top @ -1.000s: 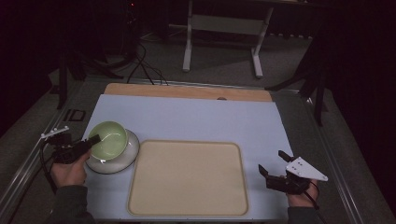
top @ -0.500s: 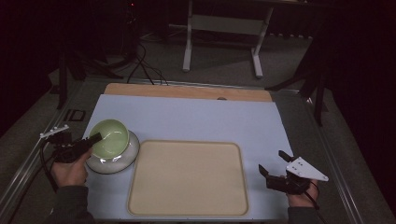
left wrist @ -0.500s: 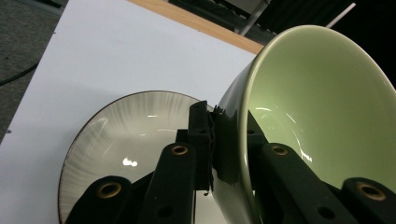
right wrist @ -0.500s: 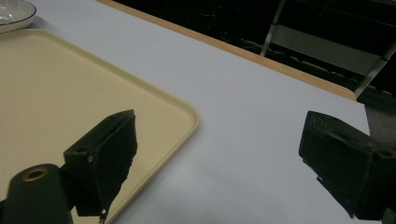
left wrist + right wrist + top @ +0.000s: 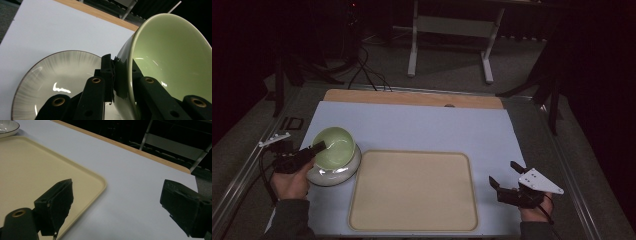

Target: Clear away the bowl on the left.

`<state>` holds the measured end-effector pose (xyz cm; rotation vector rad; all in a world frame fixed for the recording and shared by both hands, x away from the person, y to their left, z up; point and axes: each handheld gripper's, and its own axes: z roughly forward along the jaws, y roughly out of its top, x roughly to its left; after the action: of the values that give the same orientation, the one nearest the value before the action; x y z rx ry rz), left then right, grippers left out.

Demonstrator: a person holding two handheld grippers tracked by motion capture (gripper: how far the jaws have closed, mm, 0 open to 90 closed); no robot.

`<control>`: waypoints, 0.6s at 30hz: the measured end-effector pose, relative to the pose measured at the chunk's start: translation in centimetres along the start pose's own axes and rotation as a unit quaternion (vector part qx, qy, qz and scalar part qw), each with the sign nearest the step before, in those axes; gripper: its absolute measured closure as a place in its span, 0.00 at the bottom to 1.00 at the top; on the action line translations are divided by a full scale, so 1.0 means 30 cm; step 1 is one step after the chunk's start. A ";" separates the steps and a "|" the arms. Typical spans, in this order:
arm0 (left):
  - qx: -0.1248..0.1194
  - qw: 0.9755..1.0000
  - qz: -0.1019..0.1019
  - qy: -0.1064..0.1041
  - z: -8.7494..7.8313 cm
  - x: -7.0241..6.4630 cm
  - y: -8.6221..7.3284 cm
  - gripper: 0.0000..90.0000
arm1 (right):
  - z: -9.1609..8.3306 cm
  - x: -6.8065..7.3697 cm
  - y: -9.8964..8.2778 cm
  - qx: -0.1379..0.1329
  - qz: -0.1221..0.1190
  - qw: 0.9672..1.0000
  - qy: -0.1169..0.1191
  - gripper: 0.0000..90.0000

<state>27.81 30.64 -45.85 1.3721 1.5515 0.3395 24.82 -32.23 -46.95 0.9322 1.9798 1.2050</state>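
High view: at nine o'clock our left gripper [image 5: 318, 148] pinches the rim of the tilted green bowl [image 5: 333, 147] over the white plate [image 5: 334, 172]; our right gripper [image 5: 506, 176], at four o'clock, stands wide, empty. We read no writing.

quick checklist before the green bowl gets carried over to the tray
1. Grip: left gripper is shut on the rim of the green bowl, one jaw inside and one outside. ok
2. Bowl attitude: it is tilted, held by one edge. not ok if it should travel level
3. Clear of the plate: whether the bowl's underside touches the plate is hidden. cannot tell
4. Landing spot: the tray is bare. ok
5. Right gripper: open, holding nothing, off the tray's right edge over the table cover. ok
6. Bowl contents: inside looks empty. ok
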 end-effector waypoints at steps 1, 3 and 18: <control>0.000 1.000 0.001 -0.001 0.001 -0.004 0.000 0.91 | 0.000 0.000 0.000 0.000 0.000 1.000 0.000 0.12; 0.001 1.000 0.002 -0.003 0.004 -0.012 -0.001 0.91 | 0.000 0.000 0.000 -0.001 0.000 1.000 0.000 0.12; 0.011 1.000 0.016 -0.018 0.029 -0.063 -0.009 0.91 | -0.001 -0.001 0.000 -0.001 0.000 1.000 0.000 0.12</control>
<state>28.09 28.59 -45.55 1.4143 1.5085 0.3176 24.80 -32.26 -46.92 0.9303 1.9779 1.2064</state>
